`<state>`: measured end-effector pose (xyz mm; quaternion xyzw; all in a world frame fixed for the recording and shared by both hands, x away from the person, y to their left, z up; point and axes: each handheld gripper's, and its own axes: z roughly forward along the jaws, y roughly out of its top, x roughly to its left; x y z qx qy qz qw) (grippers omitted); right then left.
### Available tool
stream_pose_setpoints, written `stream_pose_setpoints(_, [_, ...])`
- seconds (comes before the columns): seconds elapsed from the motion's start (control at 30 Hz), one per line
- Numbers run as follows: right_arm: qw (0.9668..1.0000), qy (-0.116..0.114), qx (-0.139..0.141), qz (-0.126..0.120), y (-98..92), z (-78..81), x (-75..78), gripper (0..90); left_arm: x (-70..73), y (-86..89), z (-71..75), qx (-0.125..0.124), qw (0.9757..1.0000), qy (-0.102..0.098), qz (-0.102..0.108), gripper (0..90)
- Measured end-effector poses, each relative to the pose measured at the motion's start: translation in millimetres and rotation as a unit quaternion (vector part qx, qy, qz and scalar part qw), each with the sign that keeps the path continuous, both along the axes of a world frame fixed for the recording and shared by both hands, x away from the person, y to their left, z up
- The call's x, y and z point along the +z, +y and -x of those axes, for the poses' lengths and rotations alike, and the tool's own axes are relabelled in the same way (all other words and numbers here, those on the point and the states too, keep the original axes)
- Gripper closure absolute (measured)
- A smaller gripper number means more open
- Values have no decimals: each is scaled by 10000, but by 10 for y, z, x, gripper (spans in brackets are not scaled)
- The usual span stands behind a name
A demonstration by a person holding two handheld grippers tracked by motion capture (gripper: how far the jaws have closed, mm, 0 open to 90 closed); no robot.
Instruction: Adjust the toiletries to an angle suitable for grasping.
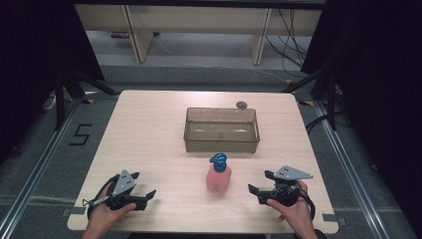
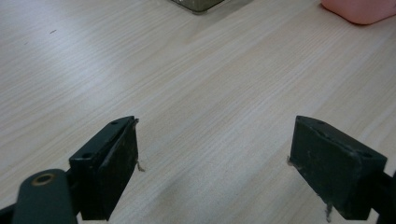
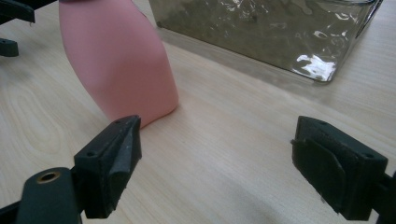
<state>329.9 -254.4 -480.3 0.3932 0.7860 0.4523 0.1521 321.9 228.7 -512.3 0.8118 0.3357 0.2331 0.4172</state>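
Note:
A pink bottle (image 1: 219, 178) with a blue pump cap (image 1: 218, 160) stands upright on the table's near half, between my two hands. Just behind it sits a clear brownish plastic bin (image 1: 221, 141), which looks empty. My left gripper (image 1: 143, 188) rests low at the near left, open, with bare wood between its jaws. My right gripper (image 1: 260, 183) is at the near right, open, pointing toward the bottle. In the right gripper view the bottle (image 3: 119, 60) stands a little ahead of the left jaw, untouched, and the bin (image 3: 266, 32) lies beyond. The left gripper (image 2: 215, 161) sees the bottle's base (image 2: 362, 10) far off.
The light wooden table (image 1: 149, 134) has a small dark round object (image 1: 241, 104) at its far edge behind the bin. Dark curtains and stand legs flank the table. A floor mark "5" (image 1: 79, 134) lies at the left.

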Motion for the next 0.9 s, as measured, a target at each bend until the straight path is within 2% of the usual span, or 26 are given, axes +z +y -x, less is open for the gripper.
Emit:
stream_pose_setpoints(0.2, [9998,144,-27,-114,31,21,2,168,5,-4,2,-12,10000,-9,18,149])
stream_pose_setpoints(0.23, [9999,115,-11,-120,33,18,4,169,6,-3,1,-8,10000,-13,18,149])
stream_pose_setpoints(0.27, [10000,17,23,-27,21,7,8,170,7,-3,1,8,10000,-33,25,149])
stream_pose_setpoints(0.37, [9999,34,73,-106,29,2,2,170,5,-3,2,-10,10000,-15,20,149])
stream_pose_setpoints(0.43, [10000,-75,24,-15,21,-1,13,170,6,-2,-2,-12,10000,-25,7,149])
stream_pose_setpoints(0.53, [9998,-81,34,-155,27,3,26,170,4,-6,3,11,10000,-29,-9,149])
stream_pose_setpoints(0.57, [9997,32,2,-236,42,16,36,172,6,-3,0,-3,10000,-36,-41,149])
stream_pose_setpoints(0.6, [9998,-107,61,-179,30,2,44,173,5,-5,-1,-4,10000,-34,-49,149])
stream_pose_setpoints(0.7, [9994,-149,131,-288,51,1,58,174,0,-8,4,-11,10000,-14,-31,149])
stream_pose_setpoints(0.77, [9994,-123,136,-296,74,10,72,176,-1,-7,-3,-1,10000,-27,-9,149])
stream_pose_setpoints(0.8, [9990,-2,114,-439,101,26,72,176,0,-6,-2,-3,10000,-28,-9,149])
stream_pose_setpoints(0.83, [9993,-168,155,-302,88,10,80,177,0,-6,0,0,10000,-22,-3,149])
stream_pose_setpoints(0.87, [9987,-174,217,-416,113,10,88,178,-1,-7,1,8,10000,-11,-7,149])
stream_pose_setpoints(0.9, [9984,-91,136,-540,145,28,85,177,-1,-8,-1,7,10000,-13,-8,149])
